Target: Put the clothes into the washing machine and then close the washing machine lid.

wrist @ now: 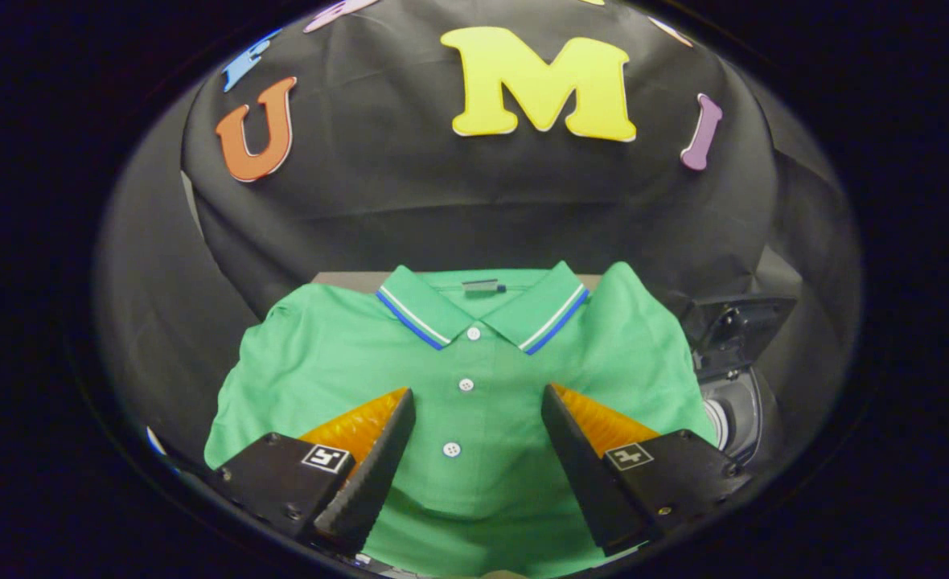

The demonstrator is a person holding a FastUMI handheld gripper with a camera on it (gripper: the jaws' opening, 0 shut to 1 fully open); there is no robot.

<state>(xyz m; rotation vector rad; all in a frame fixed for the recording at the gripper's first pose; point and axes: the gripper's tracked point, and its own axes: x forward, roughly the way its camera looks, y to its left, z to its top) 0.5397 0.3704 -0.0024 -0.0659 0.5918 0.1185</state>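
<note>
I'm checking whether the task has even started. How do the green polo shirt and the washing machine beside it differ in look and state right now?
The polo shirt is bright green with a blue and white striped collar; the washing machine is dark. The polo shirt lies flat and buttoned, spread out under the open gripper; the washing machine sits off beside it with its lid raised. The polo shirt fills the space between the fingers; the washing machine lies beyond the right finger. Neither is touched by the fingers.

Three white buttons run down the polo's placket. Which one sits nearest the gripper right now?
The lowest button, level with the open gripper fingers and between them. The middle button and top button under the collar lie farther ahead on the green polo shirt.
</note>
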